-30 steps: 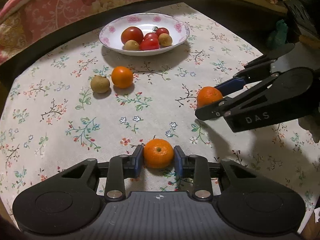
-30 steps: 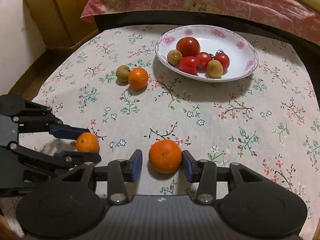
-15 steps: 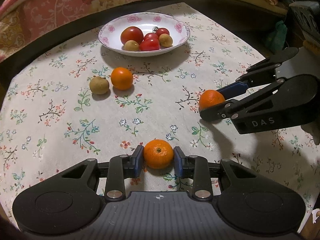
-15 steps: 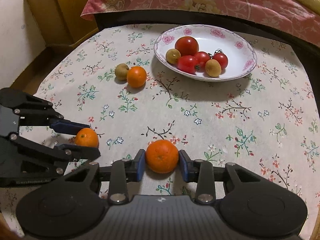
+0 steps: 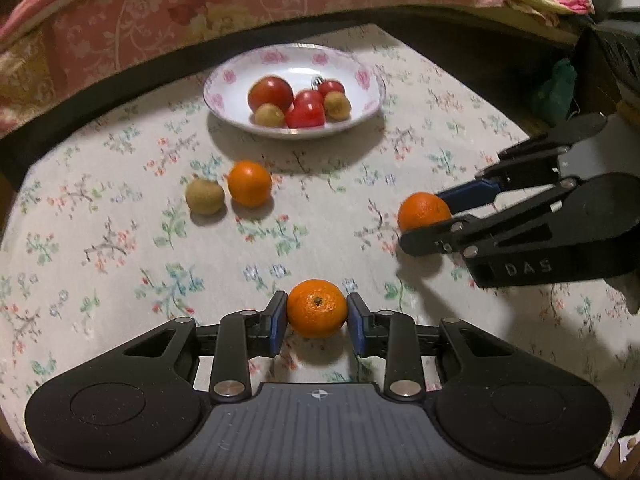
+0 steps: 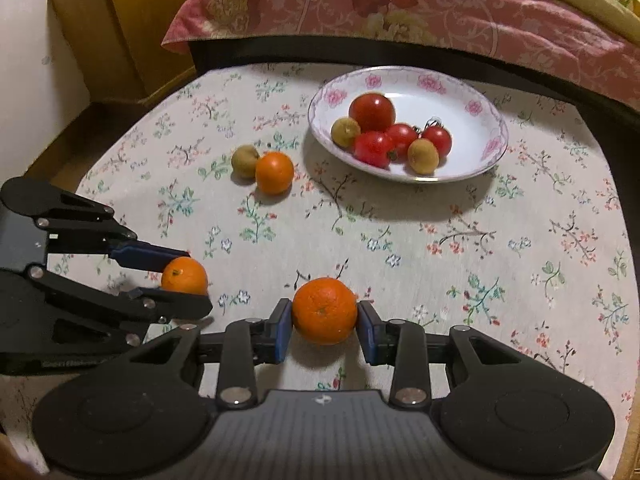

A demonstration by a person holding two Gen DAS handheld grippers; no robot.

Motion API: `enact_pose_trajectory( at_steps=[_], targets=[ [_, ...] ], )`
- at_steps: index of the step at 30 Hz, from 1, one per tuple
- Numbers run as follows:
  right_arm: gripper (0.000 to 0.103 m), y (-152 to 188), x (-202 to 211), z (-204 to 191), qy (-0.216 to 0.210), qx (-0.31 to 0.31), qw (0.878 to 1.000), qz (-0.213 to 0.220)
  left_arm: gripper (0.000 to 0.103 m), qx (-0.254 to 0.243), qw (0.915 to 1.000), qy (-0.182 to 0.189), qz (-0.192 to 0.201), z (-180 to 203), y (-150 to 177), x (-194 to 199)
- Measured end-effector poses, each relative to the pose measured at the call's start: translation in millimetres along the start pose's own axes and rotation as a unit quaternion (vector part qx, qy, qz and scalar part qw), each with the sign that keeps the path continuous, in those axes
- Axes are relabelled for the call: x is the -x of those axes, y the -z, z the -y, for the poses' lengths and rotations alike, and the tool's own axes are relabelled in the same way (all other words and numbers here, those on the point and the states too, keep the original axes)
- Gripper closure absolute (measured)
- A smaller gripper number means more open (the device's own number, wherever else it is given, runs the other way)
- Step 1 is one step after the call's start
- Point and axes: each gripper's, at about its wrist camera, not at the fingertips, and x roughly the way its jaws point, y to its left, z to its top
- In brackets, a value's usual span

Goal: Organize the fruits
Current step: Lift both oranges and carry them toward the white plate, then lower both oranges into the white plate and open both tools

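Gripping a mandarin in each tool, low centre of both views.
I have my left tool (image 5: pixel 317 317) clamped on one mandarin (image 5: pixel 317 308), my right tool (image 6: pixel 324 322) on the other mandarin (image 6: pixel 324 310).

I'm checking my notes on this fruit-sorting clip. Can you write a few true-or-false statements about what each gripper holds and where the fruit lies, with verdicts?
1. The left gripper is clamped on an orange. True.
2. The right gripper is empty. False: it grips another orange.
3. The plate holds tomatoes and small brown fruits. True.
4. An orange already lies in the plate. False: none does.
5. A loose orange and a brown fruit lie together on the tablecloth. True.
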Motion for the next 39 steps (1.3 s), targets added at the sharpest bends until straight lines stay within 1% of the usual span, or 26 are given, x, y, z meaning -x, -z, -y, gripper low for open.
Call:
enact_pose_trajectory(
  at_steps=[10, 17, 22, 32, 39],
  targets=[
    [0.070, -16, 14, 8, 0.007, -0.015, 0.999, 0.033, 0.064, 0.004, 0.9992, -0.012, 0.039, 0, -30, 3],
    [0.070, -34, 16, 26, 0.015, -0.047, 0.997, 0.052, 0.064, 0.018, 0.9976, -0.018, 0.064, -9, -61, -7],
    [0.070, -50, 15, 37, 0.030, -0.053, 0.996, 0.069, 0.064, 0.017, 0.9962, -0.028, 0.081, -15, -82, -16],
    [0.070, -87, -7, 63, 0.055, -0.054, 0.993, 0.093, 0.063, 0.009, 0.9932, -0.045, 0.107, -25, -129, -36],
    [0.069, -107, -28, 84, 0.072, -0.069, 0.990, 0.102, 0.063, 0.014, 0.9924, -0.055, 0.109, -32, -149, -57]
  ],
)
